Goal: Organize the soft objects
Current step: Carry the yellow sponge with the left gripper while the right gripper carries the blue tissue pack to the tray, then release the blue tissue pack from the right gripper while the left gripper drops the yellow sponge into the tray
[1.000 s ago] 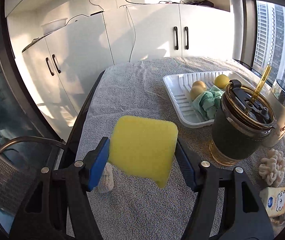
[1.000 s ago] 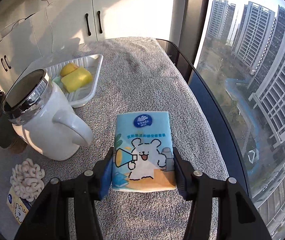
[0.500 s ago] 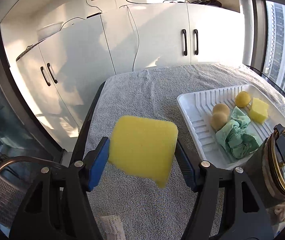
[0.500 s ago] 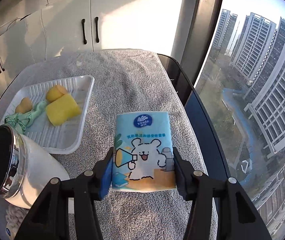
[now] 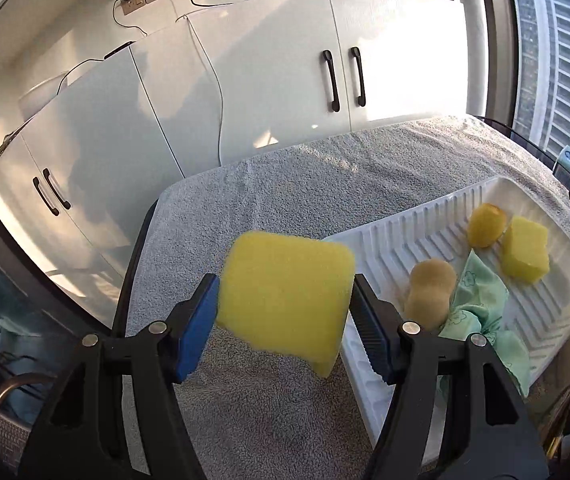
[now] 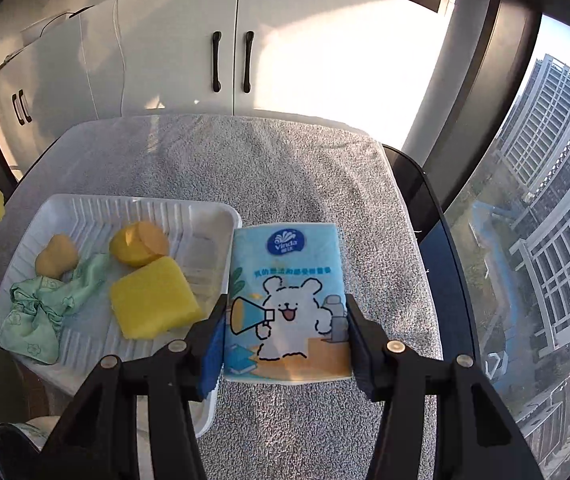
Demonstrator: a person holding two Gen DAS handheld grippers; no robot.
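Left gripper (image 5: 285, 312) pinches the yellow sponge (image 5: 287, 296) left of the white tray (image 5: 397, 236); right gripper (image 6: 285, 336) pinches the tissue pack (image 6: 289, 304), just right of the tray rim, so the tray lies between them.

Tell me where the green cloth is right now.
The green cloth lies bunched in the white tray's near-left corner in the right wrist view, beside the tan sponge and left of the yellow sponge block.
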